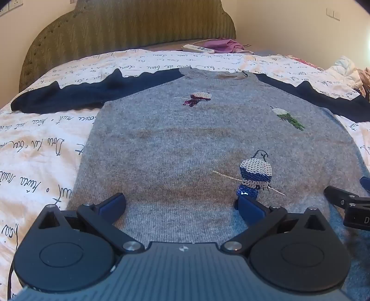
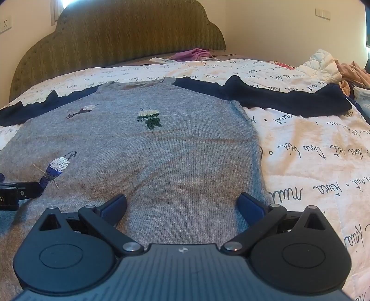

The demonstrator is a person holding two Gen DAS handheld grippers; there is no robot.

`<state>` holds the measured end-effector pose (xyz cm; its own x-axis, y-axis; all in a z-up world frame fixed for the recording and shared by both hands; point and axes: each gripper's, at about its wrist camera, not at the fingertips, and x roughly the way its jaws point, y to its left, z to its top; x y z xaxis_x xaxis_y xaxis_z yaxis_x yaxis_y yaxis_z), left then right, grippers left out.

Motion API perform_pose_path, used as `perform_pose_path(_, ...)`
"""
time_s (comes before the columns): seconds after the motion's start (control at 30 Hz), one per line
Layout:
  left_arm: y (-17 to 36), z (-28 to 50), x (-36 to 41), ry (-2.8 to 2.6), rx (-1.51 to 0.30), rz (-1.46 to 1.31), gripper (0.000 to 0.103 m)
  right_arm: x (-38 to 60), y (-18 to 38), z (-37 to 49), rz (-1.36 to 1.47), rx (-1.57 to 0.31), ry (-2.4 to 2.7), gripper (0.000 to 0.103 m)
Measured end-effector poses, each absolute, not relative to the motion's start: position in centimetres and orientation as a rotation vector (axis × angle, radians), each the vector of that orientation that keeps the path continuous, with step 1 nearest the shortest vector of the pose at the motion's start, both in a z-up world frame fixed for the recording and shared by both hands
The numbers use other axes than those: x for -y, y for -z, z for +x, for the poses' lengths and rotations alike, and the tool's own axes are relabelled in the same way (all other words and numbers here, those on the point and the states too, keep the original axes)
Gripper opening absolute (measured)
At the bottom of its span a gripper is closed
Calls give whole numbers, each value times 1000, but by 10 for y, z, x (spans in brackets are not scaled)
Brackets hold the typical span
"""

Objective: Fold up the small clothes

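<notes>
A bed (image 1: 46,148) fills the room, covered by a white quilt (image 2: 312,162) printed with black cursive script; the words run at odd angles and cannot be read with any certainty. On the left wall sits a white socket (image 2: 5,24). Behind the bed rises a scalloped olive headboard (image 1: 129,25) against cream walls. Near it lie a white power strip (image 1: 197,48) and a purple cloth (image 1: 223,45). A switch plate (image 2: 323,13) is on the right wall, and rumpled clothes (image 2: 346,71) are heaped at the bed's right edge.

The sweater (image 1: 175,143) lies flat, front up, in the middle of the quilt: grey body, navy sleeves spread out to both sides, three sequinned figures on the chest. The left tongs (image 1: 180,205) hang over its lower hem, jaws wide with nothing between them. The right tongs (image 2: 181,205) are just beside them, over the hem's right part, equally wide and empty. Partial letters show on each tool's side, too cropped to read.
</notes>
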<state>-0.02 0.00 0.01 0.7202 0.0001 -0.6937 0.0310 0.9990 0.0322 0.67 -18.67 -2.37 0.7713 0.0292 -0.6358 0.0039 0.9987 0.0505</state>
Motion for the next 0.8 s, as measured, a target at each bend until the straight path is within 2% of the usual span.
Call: perform_pose_path(0.8,-2,-3,-1,14,-757,41,103,186,23,6,49,-686,-13,103)
